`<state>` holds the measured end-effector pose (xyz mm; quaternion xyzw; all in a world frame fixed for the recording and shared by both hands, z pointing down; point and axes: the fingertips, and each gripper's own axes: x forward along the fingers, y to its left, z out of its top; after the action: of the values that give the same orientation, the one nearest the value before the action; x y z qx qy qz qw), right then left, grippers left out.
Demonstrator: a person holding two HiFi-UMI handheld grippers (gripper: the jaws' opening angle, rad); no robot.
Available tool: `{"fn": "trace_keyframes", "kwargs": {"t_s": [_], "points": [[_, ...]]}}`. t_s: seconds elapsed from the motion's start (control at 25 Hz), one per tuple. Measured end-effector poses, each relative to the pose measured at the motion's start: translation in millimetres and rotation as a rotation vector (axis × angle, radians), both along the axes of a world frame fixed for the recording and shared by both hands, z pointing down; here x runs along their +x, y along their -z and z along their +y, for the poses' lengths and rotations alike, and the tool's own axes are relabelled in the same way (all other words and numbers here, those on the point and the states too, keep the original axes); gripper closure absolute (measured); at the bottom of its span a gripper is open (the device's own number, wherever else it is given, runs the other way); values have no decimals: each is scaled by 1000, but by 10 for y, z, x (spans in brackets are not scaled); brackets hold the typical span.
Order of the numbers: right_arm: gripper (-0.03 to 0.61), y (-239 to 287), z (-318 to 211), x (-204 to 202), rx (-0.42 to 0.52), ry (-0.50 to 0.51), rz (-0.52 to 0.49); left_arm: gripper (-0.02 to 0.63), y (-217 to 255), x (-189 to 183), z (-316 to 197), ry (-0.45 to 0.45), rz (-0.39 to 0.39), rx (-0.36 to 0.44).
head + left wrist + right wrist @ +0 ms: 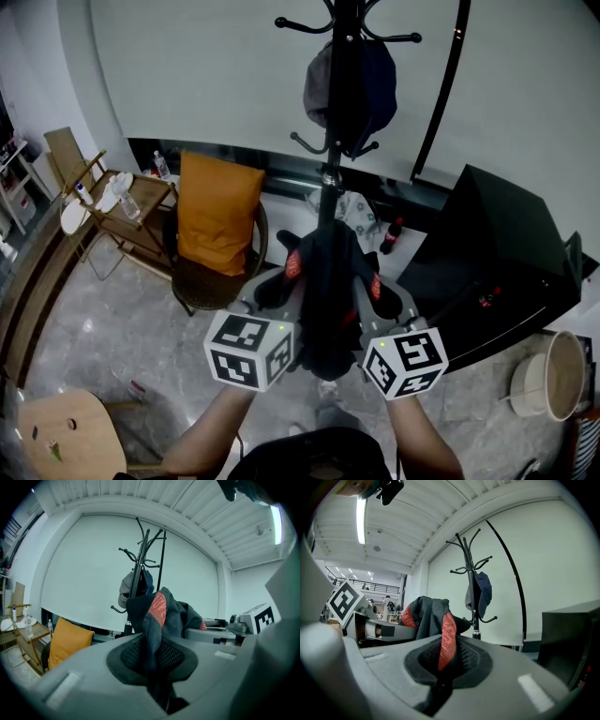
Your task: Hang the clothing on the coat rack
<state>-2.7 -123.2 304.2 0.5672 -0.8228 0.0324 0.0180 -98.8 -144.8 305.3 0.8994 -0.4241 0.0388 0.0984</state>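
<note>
A dark garment with red patches (328, 281) hangs between my two grippers, bunched and draping below them. My left gripper (286, 272) is shut on its left part, the cloth (157, 620) pinched between the jaws. My right gripper (373, 283) is shut on its right part, a red strip (447, 637) running through the jaws. The black coat rack (337, 112) stands straight ahead by the white wall, with a dark cap (352, 89) hanging on one of its hooks. The rack (140, 569) shows beyond the garment in the left gripper view, and the rack (471, 573) in the right gripper view too.
A wicker chair with an orange cushion (217, 214) stands left of the rack. A wooden side table (122, 202) with bottles is further left. A black cabinet (497, 262) is on the right, a curved black pole (445, 89) beside the rack, a bucket (553, 375) at right.
</note>
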Motion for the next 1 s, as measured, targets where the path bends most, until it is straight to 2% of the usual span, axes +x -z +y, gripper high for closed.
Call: {"fn": "trace_keyframes", "kwargs": {"t_s": [1.0], "points": [[558, 27, -1110, 469, 22, 15, -57, 565, 47, 499, -1064, 22, -24, 24]]}}
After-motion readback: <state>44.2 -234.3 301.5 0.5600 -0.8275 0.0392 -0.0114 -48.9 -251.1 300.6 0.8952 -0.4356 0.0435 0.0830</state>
